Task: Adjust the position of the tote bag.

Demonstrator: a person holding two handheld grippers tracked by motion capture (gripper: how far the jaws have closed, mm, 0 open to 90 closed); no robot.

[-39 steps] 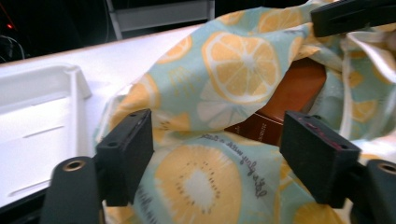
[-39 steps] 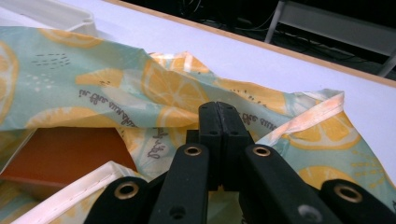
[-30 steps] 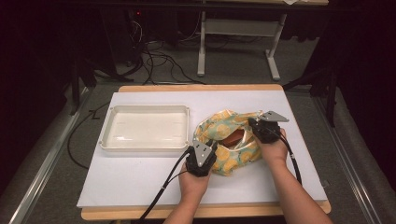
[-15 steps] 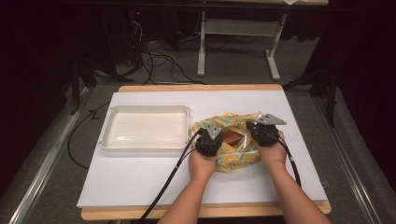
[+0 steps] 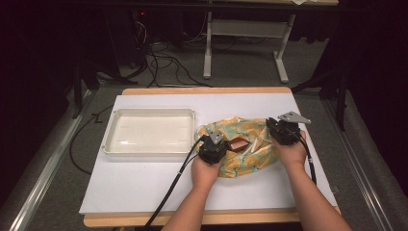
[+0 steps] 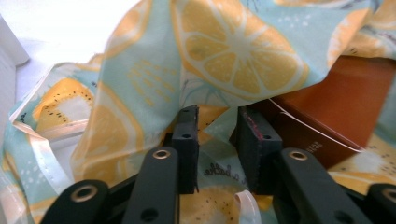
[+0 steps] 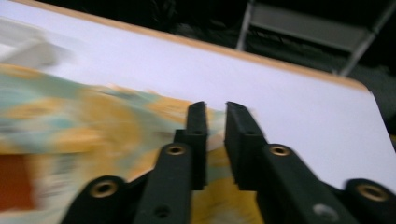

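Because the bag (image 5: 252, 149) is made of thin cloth, it is being judged as soft, floppy and light; it is lying crumpled on the white table (image 5: 144, 183), just to the right of the tray (image 5: 149, 111), with its mouth turned up and partly open. Pictures of cut lemons and oranges are being shown all over the cloth (image 6: 233, 46); a brown box (image 5: 236, 144) is being seen inside the mouth, and it is being judged as stiff and as the heavy part of the load. The cloth is likely to slip and sag when it is being pulled, so it is best taken by the folded rim of the mouth, one side for each tool, and not by the loose middle.

The left gripper (image 5: 221, 140) is being held at the near left rim of the mouth; its jaws have just been opening, and in the left gripper view (image 6: 217, 114) they are standing apart with a fold of cloth lying loose between them, not pinched. The right gripper (image 5: 273, 129) is being held at the right end of the bag; its jaws (image 7: 215, 108) have just been opening a little too, and a thin gap is being shown, with no cloth seen squeezed in it, though that picture is blurred.

Small curly writing is printed on the cloth near the left jaws, and tiny marks are printed on the box (image 6: 355, 93); neither can be read for sure.
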